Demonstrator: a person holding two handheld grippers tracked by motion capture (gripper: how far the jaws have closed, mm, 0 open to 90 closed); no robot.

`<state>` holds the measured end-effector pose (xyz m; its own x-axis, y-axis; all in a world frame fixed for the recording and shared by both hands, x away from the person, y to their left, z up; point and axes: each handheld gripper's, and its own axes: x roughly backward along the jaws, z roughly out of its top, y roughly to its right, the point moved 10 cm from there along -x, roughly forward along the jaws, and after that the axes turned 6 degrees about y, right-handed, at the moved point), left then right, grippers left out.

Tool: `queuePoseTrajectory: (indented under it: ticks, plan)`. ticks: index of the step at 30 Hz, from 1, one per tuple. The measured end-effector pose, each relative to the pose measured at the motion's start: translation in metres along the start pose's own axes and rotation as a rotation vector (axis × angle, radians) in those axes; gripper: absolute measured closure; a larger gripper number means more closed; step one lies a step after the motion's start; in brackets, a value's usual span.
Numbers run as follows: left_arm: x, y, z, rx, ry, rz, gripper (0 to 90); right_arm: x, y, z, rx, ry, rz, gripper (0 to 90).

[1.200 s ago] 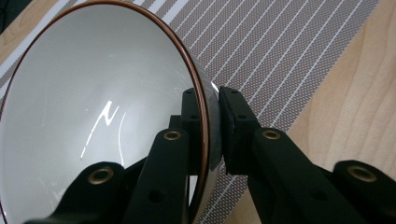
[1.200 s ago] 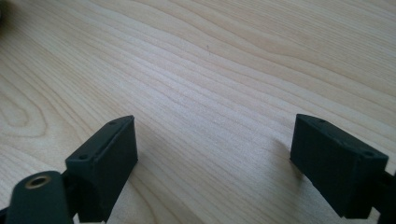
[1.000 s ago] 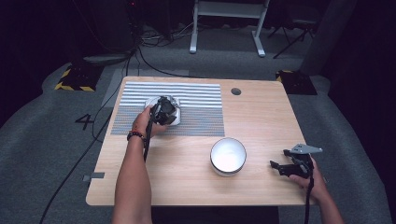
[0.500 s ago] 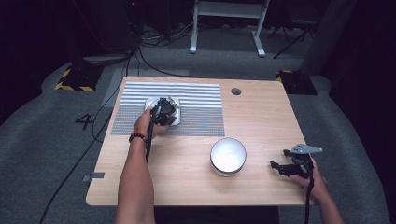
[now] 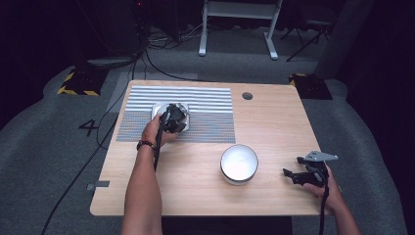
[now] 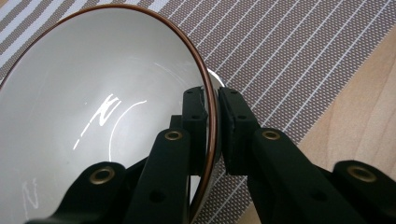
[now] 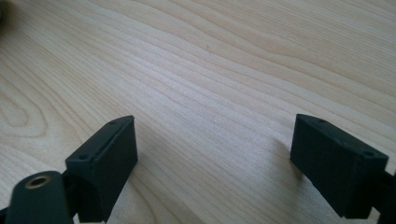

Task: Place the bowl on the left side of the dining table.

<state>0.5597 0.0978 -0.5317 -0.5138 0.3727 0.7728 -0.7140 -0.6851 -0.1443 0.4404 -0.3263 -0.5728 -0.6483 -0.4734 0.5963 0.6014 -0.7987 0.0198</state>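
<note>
- High view, held against the two earlier pictures, shows almost nothing moved: the desk point(image 5: 205, 191), the striped mat point(image 5: 205, 112) at its far left part and both forearms lie as they did, so the grasp looks settled and, as I judge it, the lift has not begun.
- White bowl point(image 5: 239, 163) stands alone near the desk's near edge, right of the middle, well apart from both grippers.
- Brown-rimmed bowl point(image 6: 93, 107) sits on the mat, mostly hidden under the left hand in the high view.
- Left gripper point(image 5: 172, 119) stays clenched on that bowl: in the left gripper view one jaw is inside the wall and the other outside, with the thin brown rim pinched between the pads.
- Right gripper point(image 5: 306, 175) rests near the desk's near right corner, released, its jaws wide apart over bare wood in the right gripper view, holding nothing.
- Next move probably calls for a level lift, since a rim pinch lets a bowl swing.
</note>
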Motion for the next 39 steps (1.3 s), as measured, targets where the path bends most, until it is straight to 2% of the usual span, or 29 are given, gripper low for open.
queuePoseTrajectory:
  ticks: [2, 3, 7, 9, 11, 23, 27, 29, 32, 36, 39]
  plan:
    - [0.000, 0.002, 0.000, -0.011, -0.006, -0.018, 80.0, 0.000, 0.000, 0.000, 0.000, 0.000, 0.000, 14.9]
    - [-0.001, 0.001, 0.001, -0.014, 0.001, -0.008, 80.1, 0.000, 0.000, 0.000, 0.000, 0.000, 0.000, 14.9]
    - [0.001, 0.002, 0.003, 0.002, 0.012, -0.014, 79.4, 0.000, 0.000, 0.000, 0.000, 0.000, 0.000, 14.9]
    - [0.002, 0.005, 0.003, 0.014, 0.006, -0.034, 79.6, 0.000, 0.000, 0.000, 0.000, 0.000, 0.000, 14.8]
    - [0.001, 0.002, 0.004, 0.001, 0.016, -0.019, 79.7, 0.000, 0.000, 0.000, 0.000, -0.001, 0.000, 14.9]
    - [0.002, 0.002, 0.005, 0.015, 0.019, -0.012, 79.1, 0.000, 0.000, 0.000, 0.000, 0.000, 0.000, 14.8]
    - [0.002, 0.001, 0.007, 0.006, 0.030, -0.006, 78.6, 0.000, 0.000, 0.000, 0.000, 0.000, 0.000, 14.9]
    - [0.004, 0.002, 0.008, 0.022, 0.036, -0.004, 75.5, 0.000, 0.000, 0.000, 0.000, 0.000, 0.000, 14.9]
    - [0.006, 0.000, 0.010, 0.010, 0.037, 0.006, 71.2, 0.000, 0.000, 0.000, 0.000, 0.000, 0.000, 14.8]
    - [0.009, 0.000, 0.011, 0.034, 0.037, 0.011, 64.6, 0.000, 0.000, 0.000, 0.000, 0.000, 0.000, 14.9]
    - [0.011, -0.001, 0.013, 0.036, 0.052, 0.009, 57.2, 0.000, 0.000, 0.000, 0.000, 0.000, 0.000, 14.9]
